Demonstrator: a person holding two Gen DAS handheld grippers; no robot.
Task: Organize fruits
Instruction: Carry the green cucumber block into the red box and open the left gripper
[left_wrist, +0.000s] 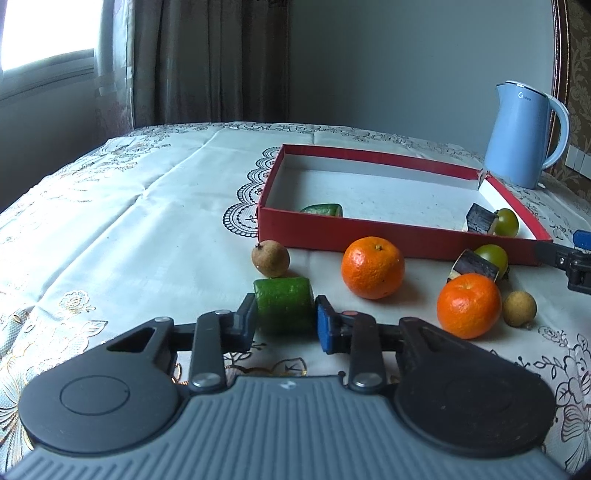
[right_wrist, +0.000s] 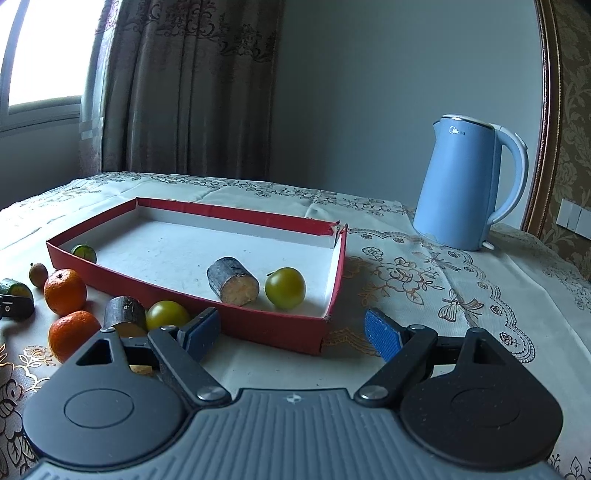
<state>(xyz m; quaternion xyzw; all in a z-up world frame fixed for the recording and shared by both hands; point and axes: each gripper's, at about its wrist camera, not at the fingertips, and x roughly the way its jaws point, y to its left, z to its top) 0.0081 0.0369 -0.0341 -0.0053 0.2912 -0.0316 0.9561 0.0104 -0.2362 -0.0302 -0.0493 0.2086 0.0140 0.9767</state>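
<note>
Step in hand: left gripper (left_wrist: 286, 319) clamped on short green cucumber chunk (left_wrist: 284, 304) on worktop, at 7 o'clock from shallow red cardboard tray (left_wrist: 388, 233). Right gripper (right_wrist: 291, 334) wide, empty. Next, likely: lift chunk into tray

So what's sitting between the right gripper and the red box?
Nothing: in the right wrist view the right gripper hangs open before the red box, with only bare tablecloth between them.

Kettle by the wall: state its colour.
The kettle is light blue, clearest in the right wrist view.
</note>
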